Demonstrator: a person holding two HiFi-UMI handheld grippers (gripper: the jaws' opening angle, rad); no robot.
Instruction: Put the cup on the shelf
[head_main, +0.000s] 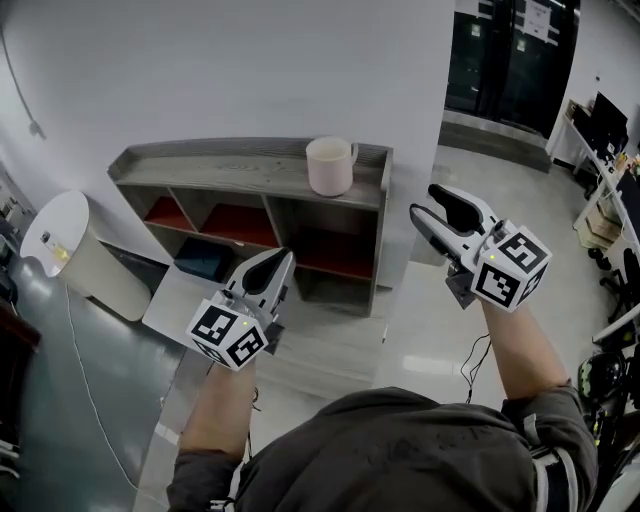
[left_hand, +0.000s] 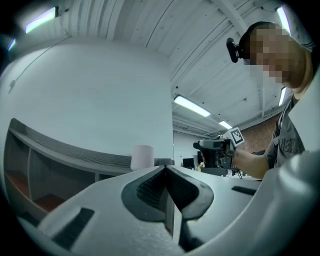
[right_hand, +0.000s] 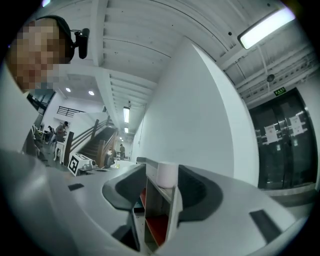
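Note:
A pale pink cup (head_main: 330, 165) with its handle to the right stands upright on the top board of a grey wooden shelf (head_main: 230, 165) against the white wall. My left gripper (head_main: 278, 258) is held in the air in front of the shelf, below the cup, with its jaws shut on nothing. My right gripper (head_main: 424, 200) hangs to the right of the shelf, apart from the cup, its jaws standing open and empty. In the right gripper view the cup (right_hand: 167, 176) and the shelf's end (right_hand: 155, 210) show far off through the gap. The left gripper view shows the cup (left_hand: 142, 156) beyond the closed tips.
The shelf's lower compartments have red floors, and a dark blue box (head_main: 205, 258) lies in one. A white round bin (head_main: 70, 250) stands at the left on the grey floor. A white board (head_main: 185, 300) lies below the shelf. Black glass doors (head_main: 510, 60) are at the back right.

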